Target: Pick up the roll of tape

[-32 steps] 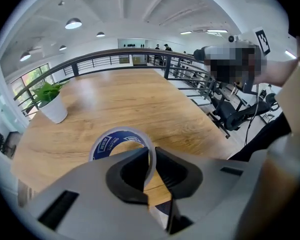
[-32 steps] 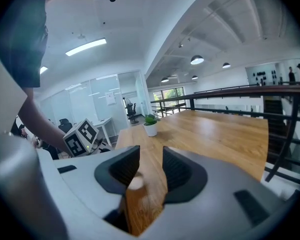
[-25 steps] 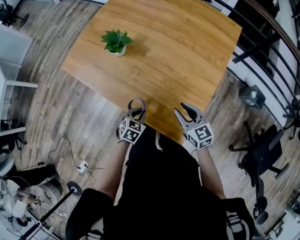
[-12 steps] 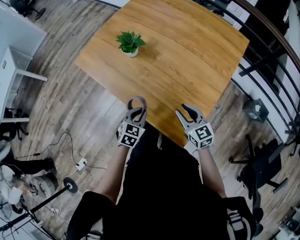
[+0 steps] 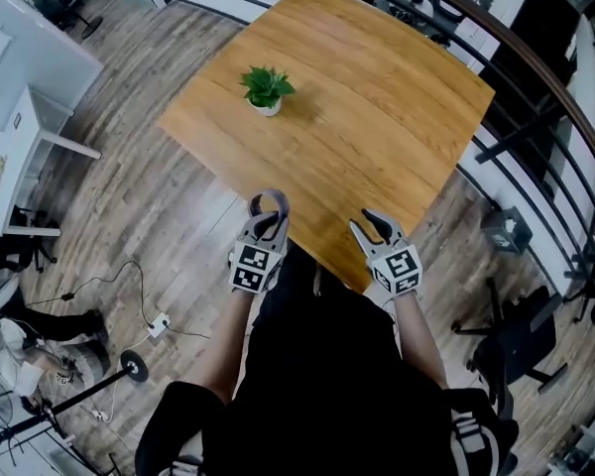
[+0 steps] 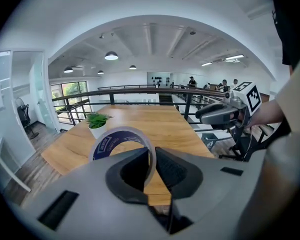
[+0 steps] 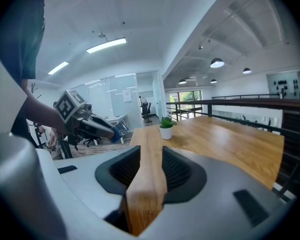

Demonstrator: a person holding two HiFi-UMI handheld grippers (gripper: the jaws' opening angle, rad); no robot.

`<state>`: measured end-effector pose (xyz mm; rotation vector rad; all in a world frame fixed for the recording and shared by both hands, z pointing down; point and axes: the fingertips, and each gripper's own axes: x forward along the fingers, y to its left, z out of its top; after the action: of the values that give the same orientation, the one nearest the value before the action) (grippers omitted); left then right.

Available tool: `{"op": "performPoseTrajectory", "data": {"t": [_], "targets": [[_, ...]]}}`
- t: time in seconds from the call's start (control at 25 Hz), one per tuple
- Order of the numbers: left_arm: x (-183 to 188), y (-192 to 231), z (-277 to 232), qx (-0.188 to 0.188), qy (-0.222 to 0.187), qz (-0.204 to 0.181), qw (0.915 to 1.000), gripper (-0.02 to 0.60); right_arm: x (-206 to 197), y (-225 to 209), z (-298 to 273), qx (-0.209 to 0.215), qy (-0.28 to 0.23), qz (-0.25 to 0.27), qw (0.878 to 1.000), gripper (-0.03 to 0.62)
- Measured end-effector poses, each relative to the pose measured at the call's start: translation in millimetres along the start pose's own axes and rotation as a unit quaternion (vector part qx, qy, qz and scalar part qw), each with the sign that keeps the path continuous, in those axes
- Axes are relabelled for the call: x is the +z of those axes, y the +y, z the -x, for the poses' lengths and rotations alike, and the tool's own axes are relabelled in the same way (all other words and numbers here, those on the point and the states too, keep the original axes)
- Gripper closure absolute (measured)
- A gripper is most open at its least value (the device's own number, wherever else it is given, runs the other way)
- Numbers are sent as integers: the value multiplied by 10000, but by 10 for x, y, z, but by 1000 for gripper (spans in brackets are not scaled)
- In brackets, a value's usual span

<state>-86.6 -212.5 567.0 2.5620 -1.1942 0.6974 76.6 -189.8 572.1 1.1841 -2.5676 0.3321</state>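
**A:** Where is the roll of tape (image 6: 110, 143)?

**B:** It's in the left gripper (image 6: 152, 156). The fingers are almost closed and pinch the thin wall of the ring. The roll stands upright above them, lifted clear of the tabletop (image 5: 377, 97).

**A:** And the right gripper (image 7: 150, 166)?

**B:** Its fingers stand about halfway apart and hold nothing. The near edge of the tabletop shows as a strip of wood in the gap. I can't tell whether that edge sits between the pads or just past them.

**A:** Where are the two grippers relative to the tabletop?

**B:** In the head view both are at its near edge, side by side. The roll overlaps the edge on the left.

**A:** Is anything else on it?

**B:** A small potted plant (image 5: 267, 89) in a white pot, toward the far left and well apart from both grippers.
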Motion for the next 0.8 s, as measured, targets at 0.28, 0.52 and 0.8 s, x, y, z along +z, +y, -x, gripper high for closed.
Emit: {"op": "performPoseTrajectory", "data": {"t": [0.28, 0.52, 0.8], "targets": [[32, -45, 144, 115, -141, 118, 9998, 523, 85, 61, -23, 193, -114, 10, 9997, 461], [40, -33, 265, 245, -195, 157, 9994, 523, 103, 113, -59, 300, -118, 88, 9994, 461], [66, 15, 367, 381, -263, 242, 9986, 523, 89, 135, -70, 361, -101, 121, 9992, 461]]}}
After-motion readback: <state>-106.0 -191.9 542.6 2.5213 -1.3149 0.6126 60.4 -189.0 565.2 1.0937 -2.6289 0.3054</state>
